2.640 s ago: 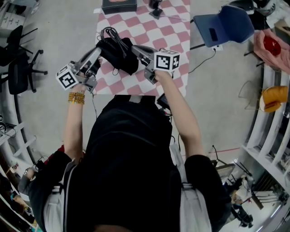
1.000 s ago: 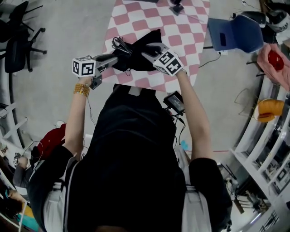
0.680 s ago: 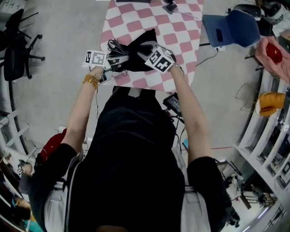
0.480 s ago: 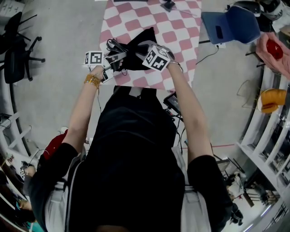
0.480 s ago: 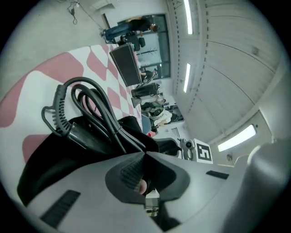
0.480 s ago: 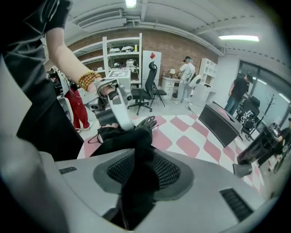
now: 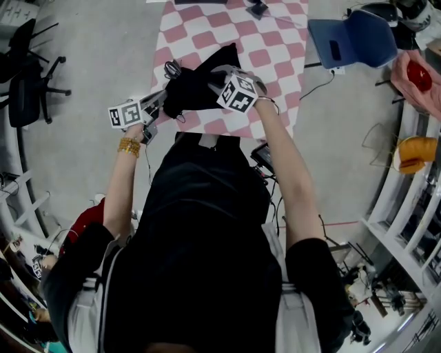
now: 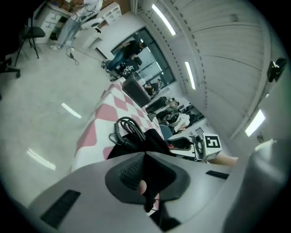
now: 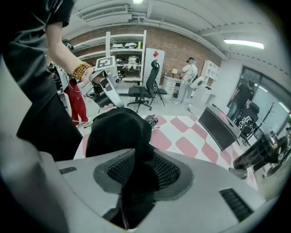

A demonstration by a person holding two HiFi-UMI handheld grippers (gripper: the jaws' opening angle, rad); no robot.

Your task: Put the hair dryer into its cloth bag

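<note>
Two hand-held grippers are holding the black cloth bag (image 7: pixel 200 83) from either side over the near end of the bench (image 7: pixel 275 48). I am watching the left hand-held gripper (image 8: pixel 146 159) clenching fully on a thin fold of the bag's edge, with its pads pressing together and only cloth between them. The right hand-held gripper (image 9: pixel 136 170) is grasping a thicker bunch of the same bag, and its jaws are standing partly apart around the wad.

Of the dryer I am seeing only the hair dryer's coiled cord (image 7: pixel 171 69). It is poking out at the bag's left, far side and lying over the checked cloth. The bag itself is bulging into a rounded hump in the right gripper view.

For room, I am reading the head view. The bench's near edge is running just beyond the person's torso, and the bag is sitting close to it. The left hand-held gripper's marker cube is hanging past the bench's left edge, over the floor (image 7: pixel 89 41). That side is lying open as far as a black office chair (image 7: pixel 27 93), well apart from the bench. To the right, a blue chair (image 7: pixel 351 38) is standing near the bench's right edge with a gap between them. Beyond the bag, the checks are staying bare up to a small dark object (image 7: pixel 258 8) at the far end.
</note>
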